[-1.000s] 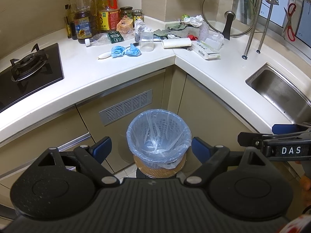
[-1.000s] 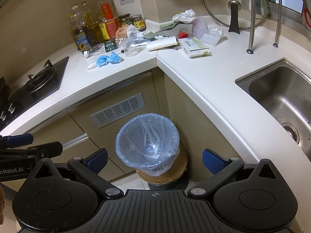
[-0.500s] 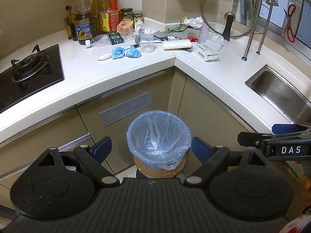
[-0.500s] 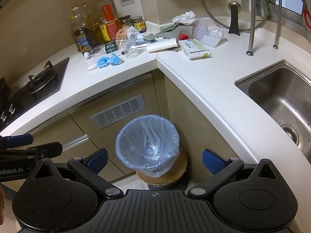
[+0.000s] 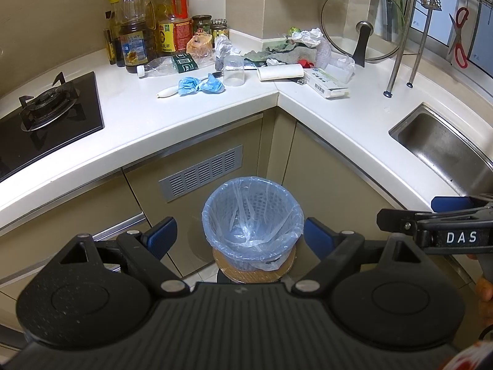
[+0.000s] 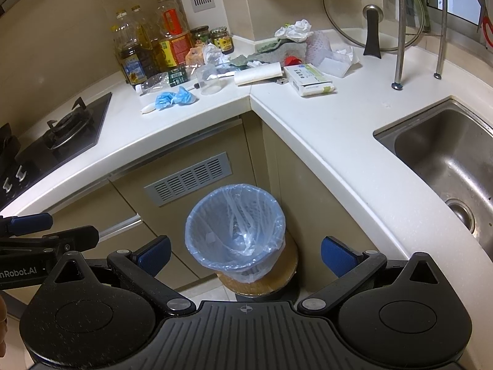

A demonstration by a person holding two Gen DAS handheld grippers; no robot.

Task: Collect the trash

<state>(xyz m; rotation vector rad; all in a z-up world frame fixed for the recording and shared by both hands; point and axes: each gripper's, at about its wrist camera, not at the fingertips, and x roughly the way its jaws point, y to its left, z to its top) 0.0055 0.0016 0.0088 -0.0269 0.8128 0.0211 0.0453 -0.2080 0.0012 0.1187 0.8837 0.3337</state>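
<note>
Bare countertop (image 6: 323, 135) lies open between sink (image 6: 446, 154) and stove (image 5: 46, 114). Bottles (image 5: 138, 46), a glass lid (image 5: 363, 24) and rack legs (image 6: 400, 46) crowd the corner.

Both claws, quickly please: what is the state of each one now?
Left claw: open, holding nothing, above the trash bin.
Right claw: open, holding nothing.

One lined bin (image 5: 251, 222), two jars (image 5: 201, 24), one sink (image 6: 446, 160).
</note>
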